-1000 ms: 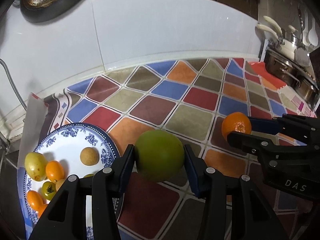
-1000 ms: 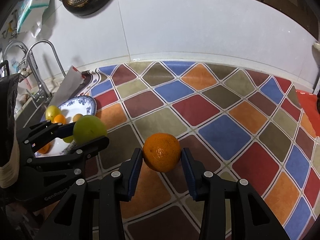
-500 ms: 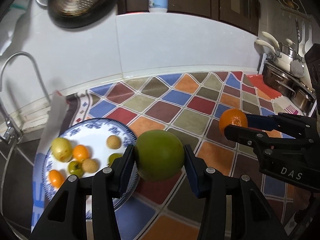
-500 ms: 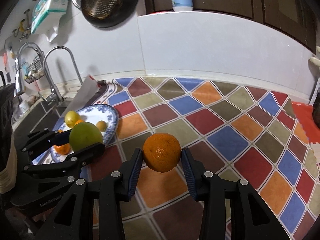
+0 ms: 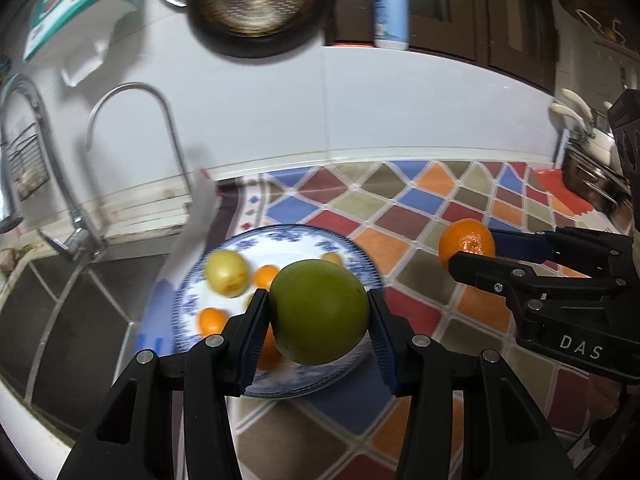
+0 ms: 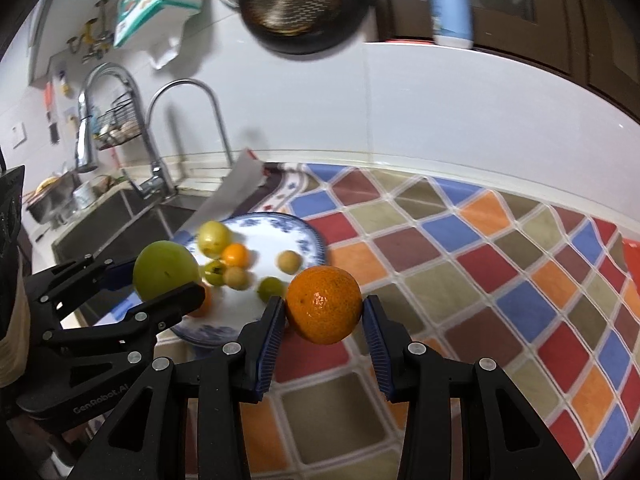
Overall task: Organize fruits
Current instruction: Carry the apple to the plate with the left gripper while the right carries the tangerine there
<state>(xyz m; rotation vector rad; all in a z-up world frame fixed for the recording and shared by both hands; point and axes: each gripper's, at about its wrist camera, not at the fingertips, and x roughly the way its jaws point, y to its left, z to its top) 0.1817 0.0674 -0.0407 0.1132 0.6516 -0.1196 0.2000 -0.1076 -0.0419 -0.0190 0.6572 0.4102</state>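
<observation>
My left gripper (image 5: 318, 314) is shut on a large green fruit (image 5: 319, 311), held in the air over the near part of a blue-and-white plate (image 5: 280, 236). Several small yellow, orange and green fruits (image 6: 216, 237) lie on that plate (image 6: 280, 224). My right gripper (image 6: 323, 312) is shut on an orange (image 6: 324, 309), raised above the tiled cloth just right of the plate. In the left wrist view the orange (image 5: 466, 243) and right gripper (image 5: 476, 250) appear at the right; in the right wrist view the green fruit (image 6: 165, 269) and left gripper (image 6: 160, 276) appear at the left.
A cloth of coloured diamonds (image 6: 480, 272) covers the counter. A sink (image 5: 68, 300) with a curved tap (image 5: 132, 92) lies left of the plate. A white tiled wall (image 5: 360, 112) runs behind, with a pan (image 5: 256, 4) and a bottle (image 5: 390, 4) above. Pots (image 5: 592, 176) stand at the far right.
Both grippers, each still holding its fruit, have risen and swung left toward the plate. The green fruit now hangs over the plate; the sink and tap have come into view.
</observation>
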